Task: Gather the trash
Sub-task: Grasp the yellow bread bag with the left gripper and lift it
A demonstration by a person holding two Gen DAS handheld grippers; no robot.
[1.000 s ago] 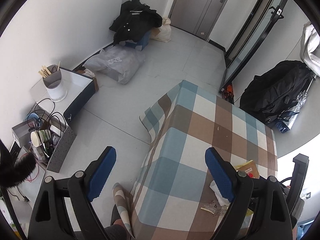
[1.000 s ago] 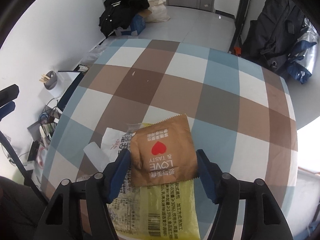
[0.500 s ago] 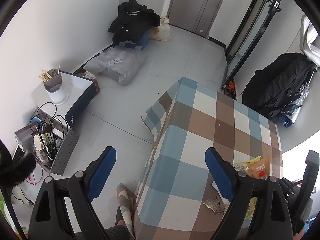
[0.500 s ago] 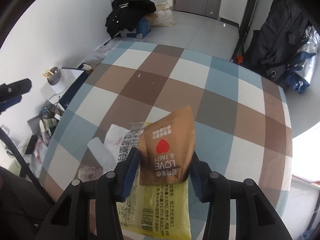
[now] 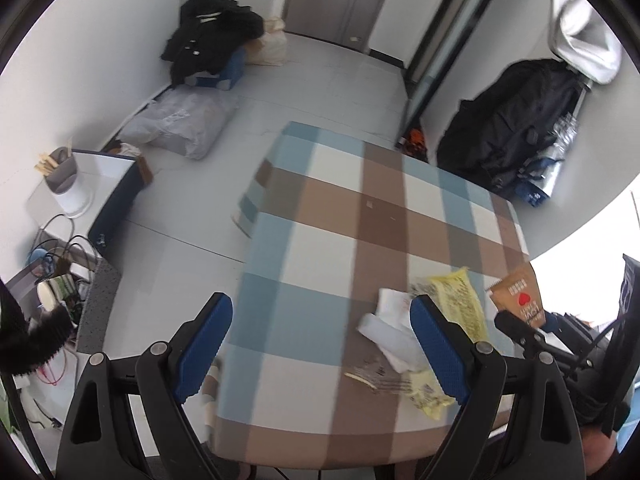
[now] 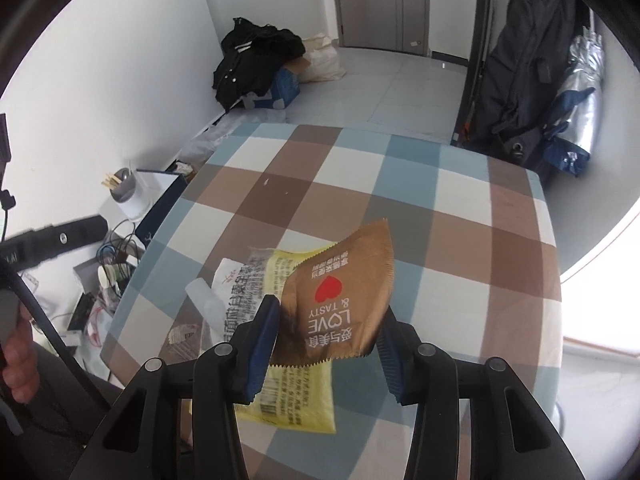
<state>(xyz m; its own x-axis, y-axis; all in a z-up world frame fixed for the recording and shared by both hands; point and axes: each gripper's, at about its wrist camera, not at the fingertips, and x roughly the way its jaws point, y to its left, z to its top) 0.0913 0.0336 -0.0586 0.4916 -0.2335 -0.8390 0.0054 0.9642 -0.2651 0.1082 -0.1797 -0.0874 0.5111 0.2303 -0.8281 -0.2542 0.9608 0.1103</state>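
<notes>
My right gripper [image 6: 327,338] is shut on a brown snack wrapper [image 6: 340,296] with a red heart and holds it lifted above the checked table [image 6: 400,184]. Under it lie a yellow wrapper [image 6: 288,392], a white wrapper [image 6: 232,276] and a clear plastic piece [image 6: 204,300]. In the left wrist view my left gripper [image 5: 320,344] is open and empty over the table's near left part. The same trash shows there: the yellow wrapper [image 5: 460,304], white paper [image 5: 390,328], a small torn wrapper [image 5: 372,376], and the brown wrapper [image 5: 520,300] in the right gripper [image 5: 520,328].
The table's left edge [image 5: 248,248] drops to the grey floor. A white box with a cup of sticks [image 5: 64,180] and a bin of cables [image 5: 60,272] stand at the left wall. Black bags [image 5: 512,128] lean at the right, clothes [image 5: 212,40] at the far wall.
The right gripper closed on the brown wrapper and lifted it off the yellow wrapper. The left gripper swung right, bringing the table and trash more into its view.
</notes>
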